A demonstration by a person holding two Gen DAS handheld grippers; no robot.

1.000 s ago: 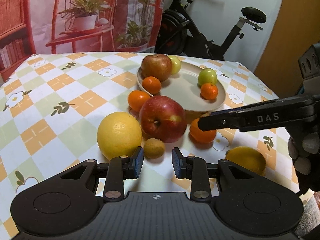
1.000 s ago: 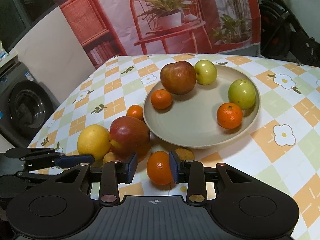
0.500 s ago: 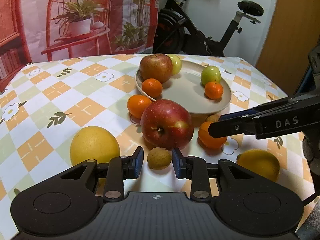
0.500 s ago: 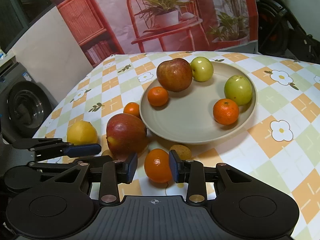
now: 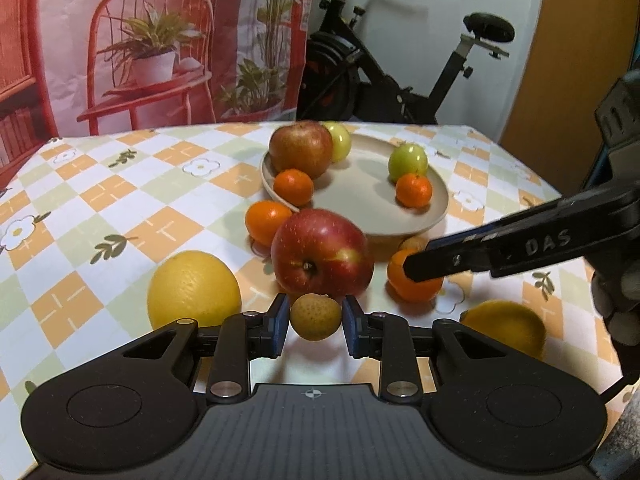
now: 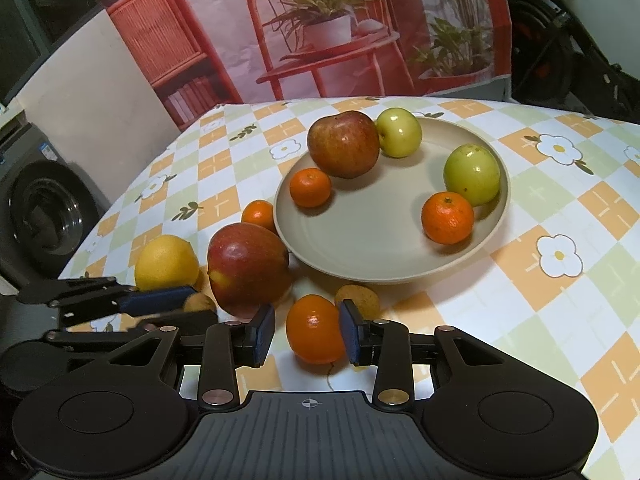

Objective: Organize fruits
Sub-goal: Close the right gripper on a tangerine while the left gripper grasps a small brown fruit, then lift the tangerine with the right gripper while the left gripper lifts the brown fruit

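Two jaws: small brown fruit [image 5: 315, 317] btwn left, orange [image 6: 315, 329] btwn right.

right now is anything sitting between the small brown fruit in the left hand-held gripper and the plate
Yes. The big red apple on the cloth sits directly between the small brown fruit in the left hand-held gripper and the plate. It has to go over or around the apple.

The small round brown fruit [image 5: 315, 317] is now being clamped by the left claw [image 5: 315, 322], while the right claw [image 6: 307, 331] is being opened slightly around the orange tangerine [image 6: 315, 329].
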